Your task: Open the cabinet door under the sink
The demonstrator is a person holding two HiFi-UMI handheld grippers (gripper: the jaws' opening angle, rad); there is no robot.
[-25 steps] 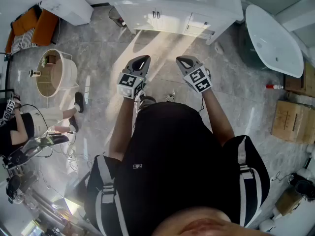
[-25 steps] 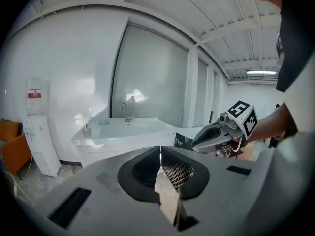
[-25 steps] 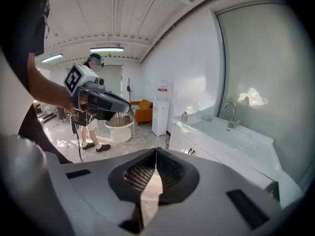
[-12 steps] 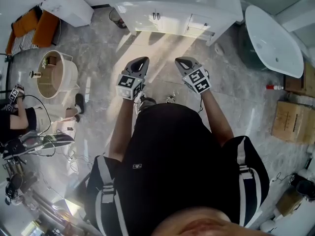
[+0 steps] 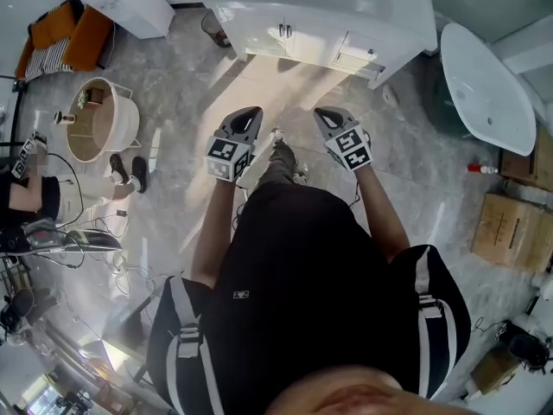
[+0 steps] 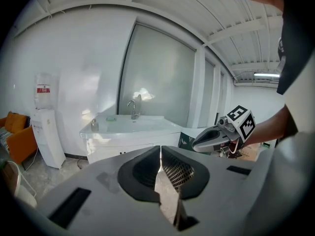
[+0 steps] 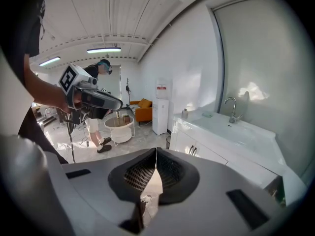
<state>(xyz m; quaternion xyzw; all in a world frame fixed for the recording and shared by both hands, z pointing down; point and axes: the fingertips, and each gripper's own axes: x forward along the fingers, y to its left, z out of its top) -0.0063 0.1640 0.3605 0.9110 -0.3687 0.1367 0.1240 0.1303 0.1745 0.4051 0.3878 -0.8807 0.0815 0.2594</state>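
Note:
The white sink cabinet (image 5: pixel 328 15) stands at the top of the head view. Its two doors are closed and a pair of dark handles (image 5: pixel 283 31) meets at the middle. My left gripper (image 5: pixel 250 111) and right gripper (image 5: pixel 323 112) are held side by side over the marble floor, well short of the cabinet, both shut and holding nothing. In the left gripper view the shut left gripper (image 6: pixel 160 150) points at the cabinet (image 6: pixel 123 140). In the right gripper view the shut right gripper (image 7: pixel 156 154) has the door handles (image 7: pixel 192 151) just beyond it to the right.
A white tub (image 5: pixel 484 76) and cardboard boxes (image 5: pixel 511 227) are on the right. To the left are a round side table (image 5: pixel 95 128), a water dispenser (image 5: pixel 130 3), an orange sofa (image 5: pixel 65 37) and another person (image 5: pixel 26 201) among floor cables. A small bin (image 5: pixel 214 29) stands beside the cabinet.
The person has stepped towards the cabinet; a foot now shows between the grippers. Both grippers stay shut and level with each other. The cabinet doors are unchanged.

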